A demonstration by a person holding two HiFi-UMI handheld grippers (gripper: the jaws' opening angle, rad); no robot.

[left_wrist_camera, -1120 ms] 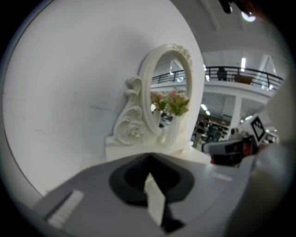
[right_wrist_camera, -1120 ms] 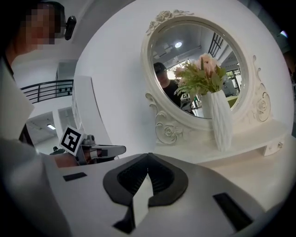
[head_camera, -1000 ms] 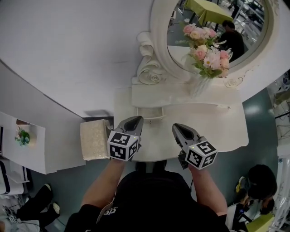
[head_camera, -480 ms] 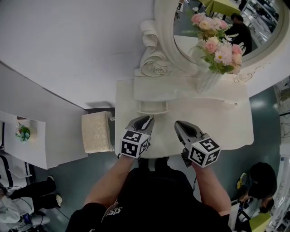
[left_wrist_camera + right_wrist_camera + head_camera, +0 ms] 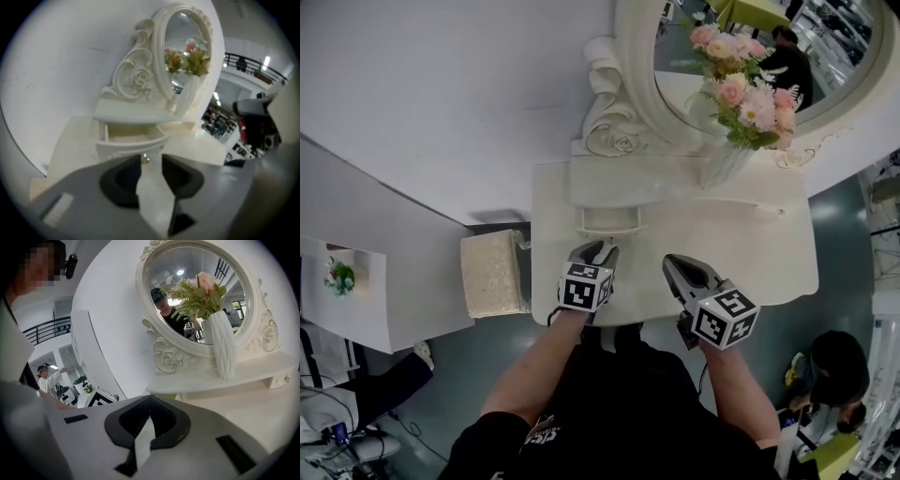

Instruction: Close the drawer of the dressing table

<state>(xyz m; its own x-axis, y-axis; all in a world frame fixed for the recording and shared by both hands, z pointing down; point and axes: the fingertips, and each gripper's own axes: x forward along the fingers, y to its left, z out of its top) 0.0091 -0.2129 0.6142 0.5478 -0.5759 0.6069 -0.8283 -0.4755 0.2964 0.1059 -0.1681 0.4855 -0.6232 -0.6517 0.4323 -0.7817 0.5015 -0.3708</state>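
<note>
The white dressing table (image 5: 750,253) has a small drawer (image 5: 609,221) pulled out under the left end of its shelf. In the left gripper view the drawer (image 5: 129,145) stands open just ahead, its small metal knob (image 5: 146,158) showing in the gap at the jaw tips. My left gripper (image 5: 598,247) (image 5: 151,157) is low over the tabletop right in front of the drawer; its jaws are opening and the pads touch nothing. My right gripper (image 5: 675,262) (image 5: 149,398) hovers over the table's front edge, shut and empty.
A round mirror (image 5: 769,37) rises behind the shelf, with a white vase of pink flowers (image 5: 741,103) on the shelf's right part. A cream padded stool (image 5: 494,274) stands left of the table. A person (image 5: 825,361) is at the lower right.
My left gripper has sunk and moved in toward the drawer front. The right gripper has hardly moved.
</note>
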